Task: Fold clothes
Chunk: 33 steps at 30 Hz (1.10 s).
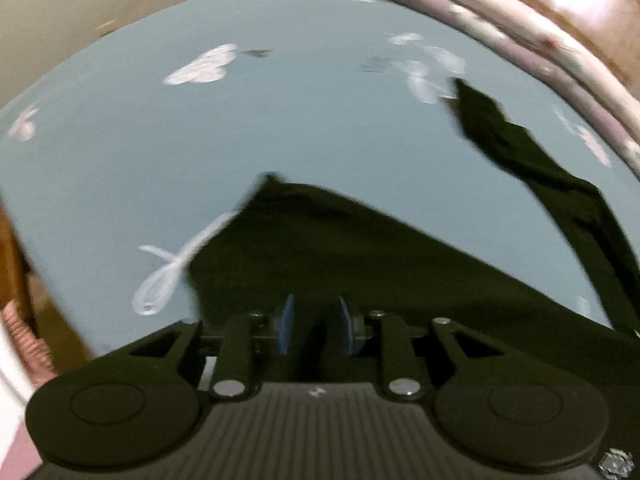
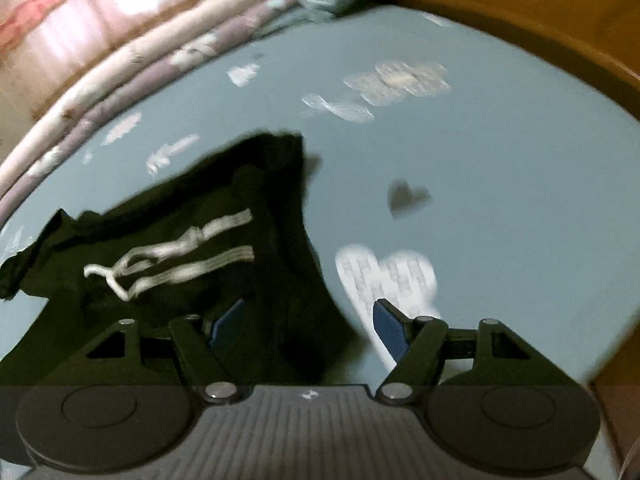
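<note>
Black cloth garment with white drawstring (image 2: 168, 264) lies rumpled, folding unfinished, on the blue patterned bedsheet (image 2: 500, 184) just ahead of both claws; left gripper (image 1: 316, 330) partly spread, right gripper (image 2: 308, 332) wide, neither pinching it

Blue patterned bedsheet (image 1: 160, 140) — folded blankets (image 2: 120, 64) along edge, wooden bedframe (image 2: 520, 12).

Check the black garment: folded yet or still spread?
Not neatly folded. The black garment lies rumpled on the blue sheet, white drawstrings exposed, one part trailing away loose; whether layers are doubled cannot be told.
</note>
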Tool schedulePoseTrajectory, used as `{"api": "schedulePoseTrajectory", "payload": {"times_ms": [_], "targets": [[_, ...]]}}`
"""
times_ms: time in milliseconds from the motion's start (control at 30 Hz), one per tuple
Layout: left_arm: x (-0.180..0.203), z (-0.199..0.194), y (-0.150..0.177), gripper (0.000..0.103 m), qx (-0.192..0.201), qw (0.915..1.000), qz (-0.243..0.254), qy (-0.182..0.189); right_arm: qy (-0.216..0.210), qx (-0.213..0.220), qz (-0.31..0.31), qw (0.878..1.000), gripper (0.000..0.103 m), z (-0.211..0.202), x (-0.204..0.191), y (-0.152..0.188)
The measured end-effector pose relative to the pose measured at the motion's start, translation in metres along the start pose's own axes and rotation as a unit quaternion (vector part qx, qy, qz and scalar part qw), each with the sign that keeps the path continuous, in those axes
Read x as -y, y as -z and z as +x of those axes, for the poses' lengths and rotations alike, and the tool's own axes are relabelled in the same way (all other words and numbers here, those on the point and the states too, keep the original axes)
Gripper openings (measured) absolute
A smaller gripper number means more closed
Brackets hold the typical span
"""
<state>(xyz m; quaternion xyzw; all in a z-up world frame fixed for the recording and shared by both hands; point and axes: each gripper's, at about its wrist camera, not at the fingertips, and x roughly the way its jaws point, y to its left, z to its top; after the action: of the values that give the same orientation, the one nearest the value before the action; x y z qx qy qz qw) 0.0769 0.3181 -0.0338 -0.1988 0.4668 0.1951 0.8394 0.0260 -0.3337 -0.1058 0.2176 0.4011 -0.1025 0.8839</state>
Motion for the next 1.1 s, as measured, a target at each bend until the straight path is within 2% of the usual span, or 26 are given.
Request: {"api": "schedulePoseTrajectory", "payload": {"times_ms": [33,200,333,400,533,567,600,667,700,733,867,933,1000,1100], "targets": [[0.013,0.001,0.001,0.037,-0.004,0.9998,0.013,0.012,-0.011,0.003,-0.005,1.0,0.075,0.009,0.0,-0.01],[0.079,0.009,0.017,0.037,-0.037,0.9941,0.084,0.058,-0.057,-0.012,-0.013,0.998,0.075,0.069,0.005,-0.052],[0.125,0.016,0.028,0.037,-0.057,0.9873,0.13,0.072,-0.079,-0.003,-0.017,0.997,0.076,0.104,0.009,-0.078],[0.143,0.019,0.03,0.037,-0.063,0.9844,0.145,0.077,-0.094,0.0,-0.013,0.996,0.081,0.119,0.012,-0.088],[0.17,0.024,0.034,0.041,-0.074,0.9796,0.172,0.074,-0.127,-0.006,-0.011,0.992,0.082,0.145,0.016,-0.1],[0.176,0.026,0.035,0.041,-0.078,0.9783,0.177,0.074,-0.134,-0.008,-0.015,0.991,0.078,0.15,0.015,-0.102],[0.182,0.028,0.036,0.041,-0.081,0.9771,0.183,0.073,-0.133,-0.01,-0.024,0.991,0.06,0.154,0.013,-0.103],[0.192,0.031,0.039,0.041,-0.087,0.9745,0.194,0.072,-0.12,-0.01,-0.048,0.992,0.049,0.157,0.006,-0.107],[0.197,0.033,0.04,0.041,-0.089,0.9731,0.2,0.073,-0.113,-0.003,-0.055,0.992,0.031,0.156,0.004,-0.109],[0.202,0.034,0.042,0.041,-0.09,0.9717,0.205,0.074,-0.102,0.004,-0.057,0.993,0.024,0.155,0.003,-0.113],[0.218,0.041,0.045,0.041,-0.095,0.9678,0.219,0.08,-0.098,0.019,-0.039,0.994,0.024,0.157,0.009,-0.132],[0.225,0.043,0.047,0.041,-0.097,0.9663,0.223,0.084,-0.084,0.003,-0.045,0.995,0.026,0.167,0.007,-0.136],[0.23,0.042,0.05,0.041,-0.098,0.9649,0.228,0.087,-0.063,-0.008,-0.046,0.997,0.049,0.175,0.007,-0.134],[0.232,0.039,0.055,0.041,-0.096,0.9627,0.235,0.093,-0.057,0.01,-0.032,0.998,0.052,0.159,0.014,-0.132]]}}
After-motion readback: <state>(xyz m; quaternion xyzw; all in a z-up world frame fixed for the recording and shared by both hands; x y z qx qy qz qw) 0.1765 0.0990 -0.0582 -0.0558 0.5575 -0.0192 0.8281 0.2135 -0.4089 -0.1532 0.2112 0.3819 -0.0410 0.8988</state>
